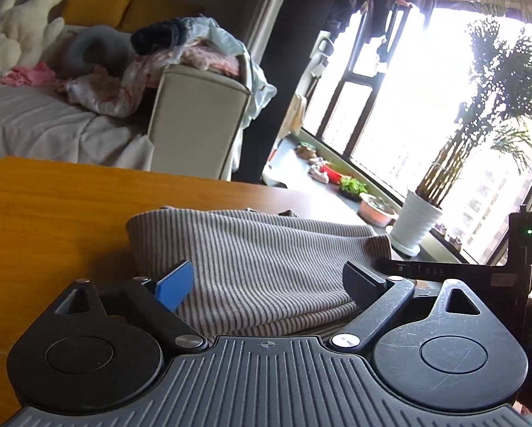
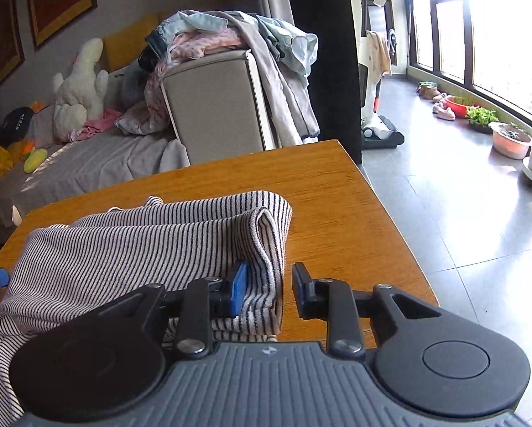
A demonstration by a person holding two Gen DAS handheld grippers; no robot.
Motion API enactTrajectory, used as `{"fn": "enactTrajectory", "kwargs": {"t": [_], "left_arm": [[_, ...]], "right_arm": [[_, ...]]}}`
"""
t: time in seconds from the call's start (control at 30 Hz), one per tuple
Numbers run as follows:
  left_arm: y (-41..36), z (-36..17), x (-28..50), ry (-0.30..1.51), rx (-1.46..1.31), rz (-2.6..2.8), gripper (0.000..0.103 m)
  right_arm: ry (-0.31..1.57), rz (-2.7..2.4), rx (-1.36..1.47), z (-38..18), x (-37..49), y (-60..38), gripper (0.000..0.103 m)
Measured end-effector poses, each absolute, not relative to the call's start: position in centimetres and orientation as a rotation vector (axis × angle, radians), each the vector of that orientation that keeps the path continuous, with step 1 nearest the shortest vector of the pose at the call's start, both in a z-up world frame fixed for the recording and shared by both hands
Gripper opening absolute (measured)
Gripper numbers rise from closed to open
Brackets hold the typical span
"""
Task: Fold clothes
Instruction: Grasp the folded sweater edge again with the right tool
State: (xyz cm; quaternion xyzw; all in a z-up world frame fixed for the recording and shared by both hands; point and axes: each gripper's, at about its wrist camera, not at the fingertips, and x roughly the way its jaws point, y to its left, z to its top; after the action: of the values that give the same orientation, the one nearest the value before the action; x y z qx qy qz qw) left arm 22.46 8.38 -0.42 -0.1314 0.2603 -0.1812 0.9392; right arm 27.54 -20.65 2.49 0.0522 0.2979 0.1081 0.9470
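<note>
A black-and-white striped garment (image 1: 259, 259) lies folded in layers on the wooden table (image 1: 52, 213). My left gripper (image 1: 266, 284) is open, its jaws wide apart on either side of the garment's near folded edge. In the right wrist view the same garment (image 2: 141, 245) lies on the table (image 2: 337, 195). My right gripper (image 2: 271, 284) is open around the garment's right folded edge; the blue-padded left finger (image 2: 239, 281) lies against the cloth and the right finger stands clear of it.
A beige armchair (image 2: 216, 106) piled with clothes (image 2: 237, 32) stands behind the table. A bed with a white plush toy (image 2: 81, 82) is at the left. Potted plants (image 1: 415, 220), bowls and a floor cleaner (image 2: 380, 131) stand by the windows on the right.
</note>
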Motion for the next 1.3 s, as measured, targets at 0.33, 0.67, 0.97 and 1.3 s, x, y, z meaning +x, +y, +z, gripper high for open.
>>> {"fn": "enactTrajectory", "kwargs": {"t": [0.33,0.67,0.97,1.3], "left_arm": [[7.5,-2.3,23.6,0.598,-0.228,-0.346,0.092],[8.4,-2.2,23.3,0.612,-0.273,-0.365,0.095],[12.1,0.7,21.2,0.575,-0.301,-0.259,0.099],[12.1,4.7,16.7,0.508,-0.290,-0.243,0.101]], "right_arm": [[0.554,0.290,0.059,4.5,27.7,-19.9,0.033],[0.699,0.406,0.080,1.4,37.0,-12.4,0.033],[0.631,0.498,0.094,4.3,31.2,-14.1,0.005],[0.668,0.593,0.135,2.6,16.1,-18.6,0.005]]}}
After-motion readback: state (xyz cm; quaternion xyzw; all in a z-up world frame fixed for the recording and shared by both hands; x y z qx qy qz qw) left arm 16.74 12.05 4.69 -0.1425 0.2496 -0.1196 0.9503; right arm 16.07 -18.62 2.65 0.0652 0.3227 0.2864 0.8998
